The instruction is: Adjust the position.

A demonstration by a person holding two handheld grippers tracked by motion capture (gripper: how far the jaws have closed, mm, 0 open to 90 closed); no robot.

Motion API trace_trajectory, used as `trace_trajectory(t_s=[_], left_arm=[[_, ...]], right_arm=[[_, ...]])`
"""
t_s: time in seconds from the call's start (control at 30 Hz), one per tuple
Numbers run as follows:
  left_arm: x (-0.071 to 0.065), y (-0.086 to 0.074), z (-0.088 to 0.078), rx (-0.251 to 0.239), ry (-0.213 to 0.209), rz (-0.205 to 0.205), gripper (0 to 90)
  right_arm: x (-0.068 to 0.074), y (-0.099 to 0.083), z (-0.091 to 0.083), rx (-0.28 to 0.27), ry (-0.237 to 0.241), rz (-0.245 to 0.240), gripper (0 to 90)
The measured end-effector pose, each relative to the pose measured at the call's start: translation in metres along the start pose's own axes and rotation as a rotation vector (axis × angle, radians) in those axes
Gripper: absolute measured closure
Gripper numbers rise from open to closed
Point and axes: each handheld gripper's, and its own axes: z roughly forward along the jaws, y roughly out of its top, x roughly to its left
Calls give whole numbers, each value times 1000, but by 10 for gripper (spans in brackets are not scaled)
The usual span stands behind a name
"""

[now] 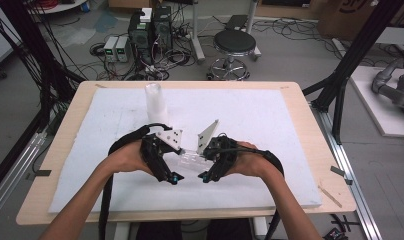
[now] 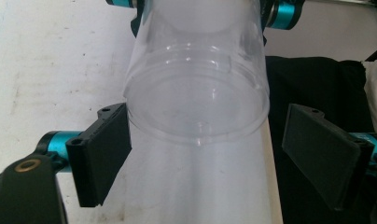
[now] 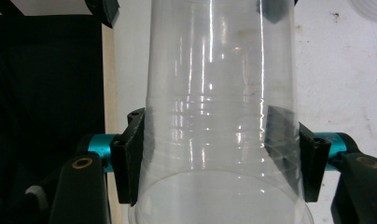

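Clear plastic fills the right gripper's (image 3: 219,154) jaws: its pads are clamped on the sides of a transparent cup (image 3: 219,116) lying level above the white mat (image 1: 270,120), probably so the other end is offered to the other hand. The left gripper (image 2: 210,158) brackets the cup's base with its jaws still parted, one pad at the wall, the other clear, apparently to pull off a nested cup. Beyond stands a stack of cups (image 1: 155,102).
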Motion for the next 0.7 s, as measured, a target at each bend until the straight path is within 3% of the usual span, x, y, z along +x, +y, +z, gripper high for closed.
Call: trace_trajectory(t_s=[0.7], left_arm=[[4, 5, 6, -24, -45, 17, 315]], right_arm=[[1, 0, 3, -3, 13, -16, 337]])
